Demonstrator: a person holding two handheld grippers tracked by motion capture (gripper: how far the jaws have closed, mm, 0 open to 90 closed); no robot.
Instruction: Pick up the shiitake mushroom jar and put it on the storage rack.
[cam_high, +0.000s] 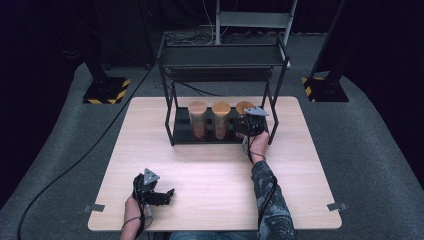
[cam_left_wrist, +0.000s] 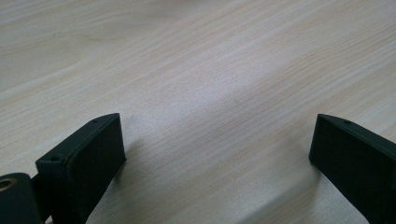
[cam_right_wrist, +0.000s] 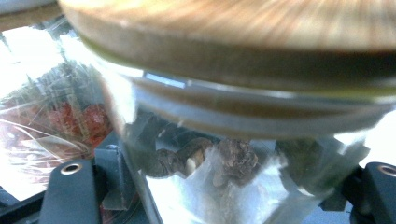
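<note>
Jaws of right gripper clamp rightmost jar, forearm outstretched; left gripper jaws agape, resting on table.

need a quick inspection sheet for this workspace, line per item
surface: light wood table, bare around the rack
job's things: three cork-lidded jars in a row on the lower shelf of a black rack; right jar holds dark dried pieces
clutter: nothing seen
grippers: right gripper at the right jar, jaws either side of the glass, contact unclear; left gripper open over bare table
cables: black cable across the floor at left
surroundings: grey carpet, hazard-striped stand bases
</note>
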